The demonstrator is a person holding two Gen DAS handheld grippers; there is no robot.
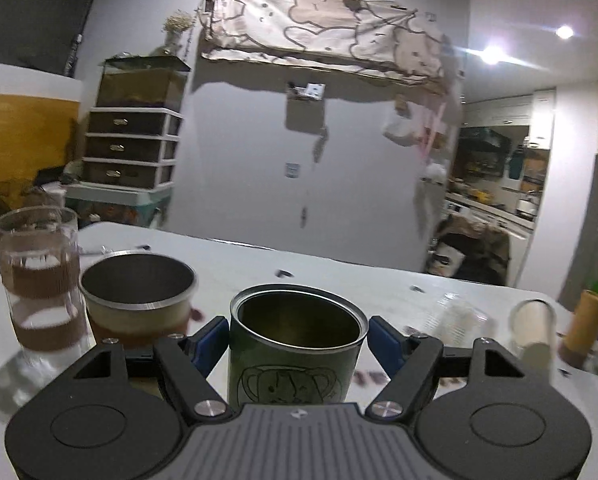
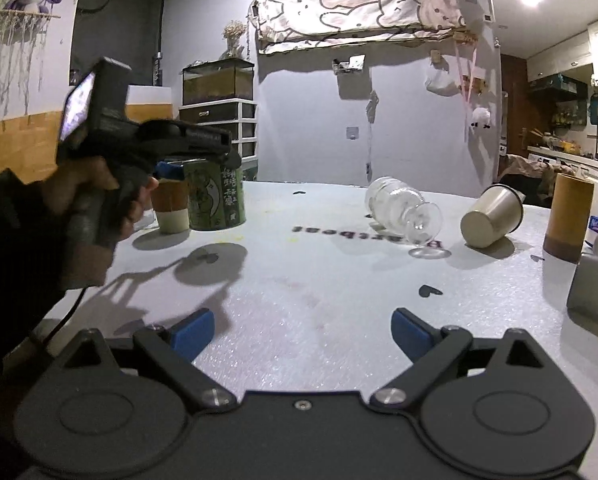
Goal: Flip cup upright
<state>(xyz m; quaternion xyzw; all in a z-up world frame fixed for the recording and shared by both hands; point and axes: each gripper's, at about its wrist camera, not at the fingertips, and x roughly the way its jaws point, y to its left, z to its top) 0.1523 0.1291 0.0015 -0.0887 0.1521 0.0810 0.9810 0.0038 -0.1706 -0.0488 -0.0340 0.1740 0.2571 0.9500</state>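
Note:
A green metal cup (image 1: 295, 356) with a cartoon print stands upright on the white table, mouth up, between the blue pads of my left gripper (image 1: 297, 344). The jaws stand open, with a small gap on each side of the cup. In the right wrist view the same green cup (image 2: 215, 196) stands at the far left with the left gripper (image 2: 171, 148) around it. My right gripper (image 2: 301, 330) is open and empty above the near table. A beige cup (image 2: 491, 216) and a clear stemmed glass (image 2: 403, 210) lie on their sides at the right.
An upright beige-and-brown cup (image 1: 137, 300) and a tall clear glass (image 1: 39, 276) stand left of the green cup. A brown cylinder cup (image 2: 569, 216) stands at the far right, with a grey box (image 2: 595, 292) near it. The table (image 2: 299, 280) edge is close behind.

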